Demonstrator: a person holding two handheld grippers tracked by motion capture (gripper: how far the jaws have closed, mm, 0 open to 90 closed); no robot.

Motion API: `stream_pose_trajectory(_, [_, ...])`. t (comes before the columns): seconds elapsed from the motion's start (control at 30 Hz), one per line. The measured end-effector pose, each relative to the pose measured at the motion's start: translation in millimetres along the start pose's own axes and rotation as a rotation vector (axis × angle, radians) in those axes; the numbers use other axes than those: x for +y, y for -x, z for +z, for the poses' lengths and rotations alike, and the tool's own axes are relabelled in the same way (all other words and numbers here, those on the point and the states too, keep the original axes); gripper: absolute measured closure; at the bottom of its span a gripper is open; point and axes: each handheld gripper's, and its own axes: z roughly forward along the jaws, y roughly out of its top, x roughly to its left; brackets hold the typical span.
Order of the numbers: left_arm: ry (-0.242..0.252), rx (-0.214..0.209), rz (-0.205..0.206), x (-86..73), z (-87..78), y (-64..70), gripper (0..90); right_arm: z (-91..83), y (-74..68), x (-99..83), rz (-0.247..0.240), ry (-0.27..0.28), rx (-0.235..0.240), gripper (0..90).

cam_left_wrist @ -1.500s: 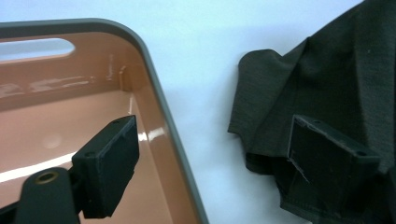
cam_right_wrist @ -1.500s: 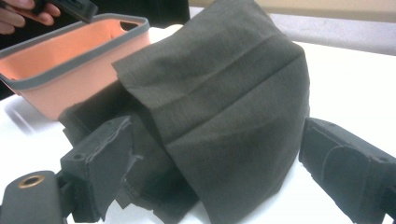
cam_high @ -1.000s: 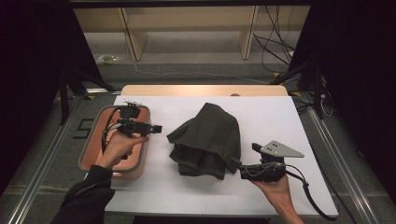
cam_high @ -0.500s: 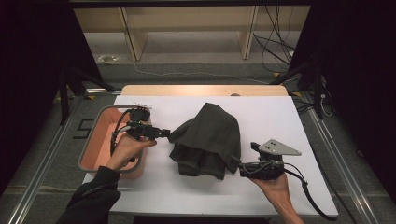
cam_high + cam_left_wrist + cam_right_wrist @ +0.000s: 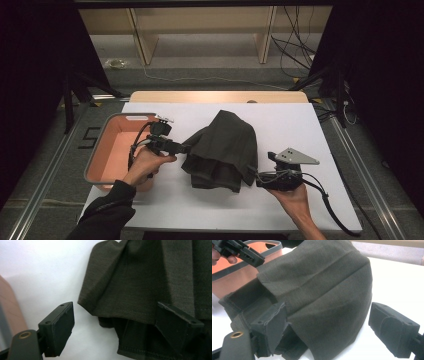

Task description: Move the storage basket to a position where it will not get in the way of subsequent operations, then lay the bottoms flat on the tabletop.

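Note:
A dark olive garment [image 5: 223, 147] lies loosely folded in the middle of the white table [image 5: 300, 125]. My left gripper [image 5: 186, 148] is at its left edge, open. In the left gripper view the folded hem of the garment [image 5: 140, 285] reaches in between the wide-apart jaws of the left gripper [image 5: 117, 327]. My right gripper [image 5: 251, 173] is at the garment's lower right corner, also open. In the right gripper view the cloth [image 5: 324, 290] bulges between the jaws of the right gripper [image 5: 332, 331], and its left jaw sits against the folded layers.
A salmon-coloured tray [image 5: 107, 155] with a grey rim stands at the table's left edge, under my left wrist, and its wall [image 5: 237, 277] shows in the right gripper view. Cables trail from both grippers. Wooden shelving stands beyond the far edge.
My left gripper has travelled right from above the tray to the garment's left edge. The right gripper has stayed almost still at the lower right corner.

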Motion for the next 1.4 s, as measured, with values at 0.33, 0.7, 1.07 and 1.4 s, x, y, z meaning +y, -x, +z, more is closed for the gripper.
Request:
stream_pose_trajectory(0.33, [-0.037, -0.019, 0.007, -4.9, 13.7, 6.5, 16.1, 4.6, 2.0, -0.3, -0.004, -0.019, -0.007, 17.2])
stream_pose_trajectory(0.7, [-0.095, -0.043, 0.016, -13.1, 34.8, 15.8, 16.2, 11.1, 4.0, -1.4, -0.012, -0.042, -0.015, 18.4])
stream_pose_trajectory(1.07, [-0.122, -0.175, 0.031, -21.9, 56.9, 25.7, 62.8, 21.4, 5.7, -3.8, -0.021, -0.098, -0.030, 24.6])
stream_pose_trajectory(1.4, [-0.054, -0.235, 0.074, -18.0, 44.8, 40.3, 89.4, 38.4, 8.3, -10.2, -0.015, -0.198, -0.034, 56.7])
